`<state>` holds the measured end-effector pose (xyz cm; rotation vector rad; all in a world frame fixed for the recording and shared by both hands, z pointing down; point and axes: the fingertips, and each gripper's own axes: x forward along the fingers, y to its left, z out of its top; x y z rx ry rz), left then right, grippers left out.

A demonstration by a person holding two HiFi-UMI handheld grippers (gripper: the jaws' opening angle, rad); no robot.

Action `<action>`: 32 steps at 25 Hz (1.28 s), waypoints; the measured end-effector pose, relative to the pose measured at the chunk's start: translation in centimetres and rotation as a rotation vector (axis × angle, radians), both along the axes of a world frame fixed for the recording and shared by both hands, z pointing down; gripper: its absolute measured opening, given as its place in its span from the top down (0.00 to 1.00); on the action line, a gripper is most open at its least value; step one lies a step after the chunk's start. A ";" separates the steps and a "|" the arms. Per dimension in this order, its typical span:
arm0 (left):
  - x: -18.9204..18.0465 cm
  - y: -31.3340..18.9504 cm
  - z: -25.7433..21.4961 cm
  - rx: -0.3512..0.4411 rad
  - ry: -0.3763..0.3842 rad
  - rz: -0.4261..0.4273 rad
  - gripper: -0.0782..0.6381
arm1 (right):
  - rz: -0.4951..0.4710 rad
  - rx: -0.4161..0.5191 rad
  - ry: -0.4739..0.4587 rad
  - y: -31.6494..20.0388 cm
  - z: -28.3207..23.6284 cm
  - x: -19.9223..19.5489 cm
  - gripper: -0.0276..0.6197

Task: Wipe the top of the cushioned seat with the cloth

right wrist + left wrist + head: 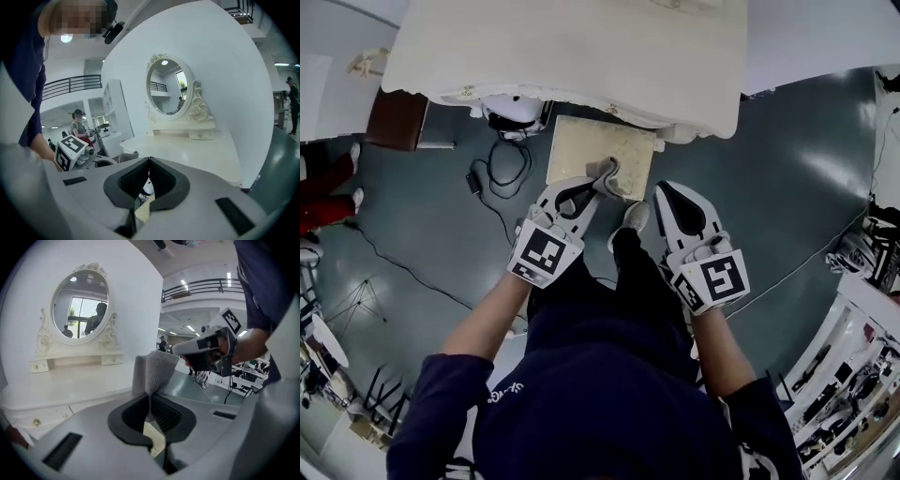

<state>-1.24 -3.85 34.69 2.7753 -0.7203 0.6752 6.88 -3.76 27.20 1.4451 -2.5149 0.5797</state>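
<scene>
Wiping looks barely begun: left gripper (pixel 598 180) pinches the grey cloth (pixel 153 370) over the near edge of the seat (pixel 586 148), contact unclear, and most of the cushion top is left to cover. Right gripper (pixel 661 190) hangs just beside the seat, jaws pressed together on nothing.

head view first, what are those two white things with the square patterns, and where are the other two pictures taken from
The head view comes from a camera on a standing person's head, looking down. Each hand holds a two-jaw tool with a marker cube. The left tool is shut on a grey cloth over the beige cushioned seat, which stands before a white dressing table. The right tool is shut and empty. The other two pictures come from cameras riding on each tool, looking along its jaws toward the oval mirror.
</scene>
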 end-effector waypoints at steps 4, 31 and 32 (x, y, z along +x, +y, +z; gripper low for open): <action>-1.8 -0.4 -4.8 0.051 0.023 -0.021 0.86 | -0.014 0.038 0.007 -0.4 -3.2 -1.3 0.92; -3.2 -4.8 -21.7 0.263 0.166 -0.066 0.86 | -0.008 0.305 0.010 -4.0 -17.4 -3.8 0.92; -3.2 -5.0 -21.7 0.262 0.167 -0.068 0.86 | -0.008 0.305 0.010 -4.1 -17.4 -3.8 0.92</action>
